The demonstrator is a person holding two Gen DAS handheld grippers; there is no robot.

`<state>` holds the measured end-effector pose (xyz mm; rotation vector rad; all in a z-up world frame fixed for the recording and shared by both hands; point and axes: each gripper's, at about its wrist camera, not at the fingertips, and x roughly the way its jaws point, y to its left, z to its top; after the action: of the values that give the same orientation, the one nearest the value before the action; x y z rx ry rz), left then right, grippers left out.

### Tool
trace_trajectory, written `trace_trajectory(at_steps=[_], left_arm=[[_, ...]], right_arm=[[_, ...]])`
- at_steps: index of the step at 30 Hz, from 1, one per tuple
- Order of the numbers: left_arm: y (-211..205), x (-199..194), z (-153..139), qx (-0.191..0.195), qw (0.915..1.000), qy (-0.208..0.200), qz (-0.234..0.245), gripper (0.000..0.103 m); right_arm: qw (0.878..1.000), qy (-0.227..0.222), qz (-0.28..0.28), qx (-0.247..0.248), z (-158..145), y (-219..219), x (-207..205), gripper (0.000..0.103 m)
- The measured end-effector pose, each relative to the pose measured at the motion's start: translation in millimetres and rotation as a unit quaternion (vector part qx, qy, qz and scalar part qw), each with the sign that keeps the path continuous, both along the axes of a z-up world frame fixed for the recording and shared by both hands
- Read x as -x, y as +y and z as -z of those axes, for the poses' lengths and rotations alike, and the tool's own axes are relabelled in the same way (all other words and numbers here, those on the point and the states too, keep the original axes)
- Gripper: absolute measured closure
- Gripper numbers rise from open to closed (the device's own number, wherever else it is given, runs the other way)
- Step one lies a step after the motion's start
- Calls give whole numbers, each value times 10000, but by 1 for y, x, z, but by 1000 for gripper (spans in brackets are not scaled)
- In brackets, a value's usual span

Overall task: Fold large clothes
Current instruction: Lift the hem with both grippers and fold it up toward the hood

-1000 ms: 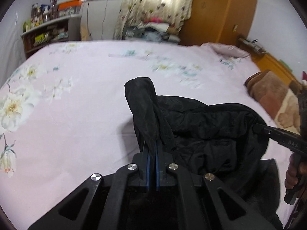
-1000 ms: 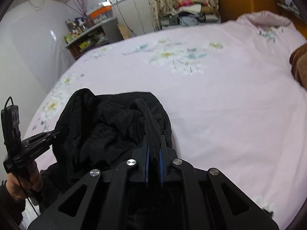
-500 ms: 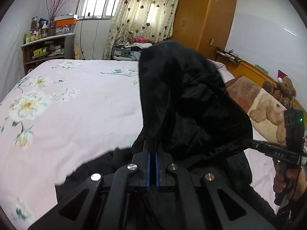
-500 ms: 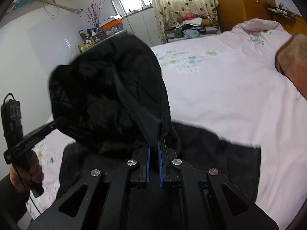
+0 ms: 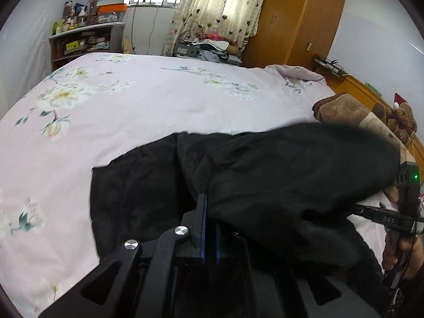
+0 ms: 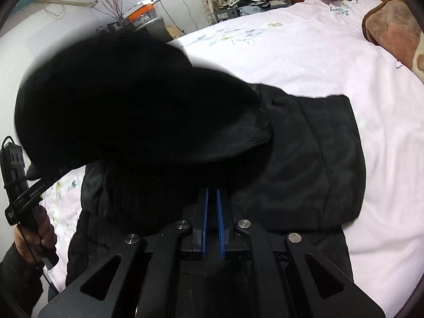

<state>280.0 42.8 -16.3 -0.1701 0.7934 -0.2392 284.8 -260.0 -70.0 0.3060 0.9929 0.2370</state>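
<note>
black garment point(image 5: 265, 185), large and padded-looking, taken as the landmark; it lies on the pink floral bedsheet point(image 5: 132, 111) at the near edge of the bed, lower part spread flat, an upper fold lifted off it and blurred. left of the garment: bare sheet with white flower print, and far beyond it a shelf unit point(image 5: 84, 42) against the wall. at the garment's near edge, left wrist view: left gripper point(image 5: 209, 222), blue pads drawn together, pinching a fold of the black cloth that drapes over its right finger. behind the garment: heart-print curtain point(image 5: 217, 8) and a wooden wardrobe point(image 5: 296, 18). right of the garment: brown blanket point(image 5: 341, 111) with a teddy bear point(image 5: 402, 122) beside it. at the garment's right end, left wrist view: the person's right hand point(image 5: 402, 254) holding the right gripper point(image 6: 212, 212); in its own view the blue pads stand narrow with a slim gap, black cloth bunched at the tips, so closed on the garment. left hand point(image 6: 39, 233) visible at that view's left edge.
</note>
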Motion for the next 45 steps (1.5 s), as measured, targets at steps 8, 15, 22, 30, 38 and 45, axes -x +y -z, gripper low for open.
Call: trace_trajectory(at_steps=[8,15,22,30,38,45], left_arm=[[30,38,0,161,9990,80,-418,97],[3,31,-8,450,9990,-26,-74,97],[-29,15,8,264,9990,123,325,97],[-15,8,83,160,9971,746,73,97],[-21,8,88,-22,9975,710,8,97],[-15,26,49,-111,9982,533,234,97]], right_arm=[[9978,-120,287,-589,-8,-21,27,50],[9919,285,398,-1171,15,-6,0,50],[9945,437,196,-935,25,41,-8,100],[9950,790,291,-542,75,51,10,100],[9959,877,77,-224,81,68,-2,98],[9999,-101,-8,-23,8,40,26,90]])
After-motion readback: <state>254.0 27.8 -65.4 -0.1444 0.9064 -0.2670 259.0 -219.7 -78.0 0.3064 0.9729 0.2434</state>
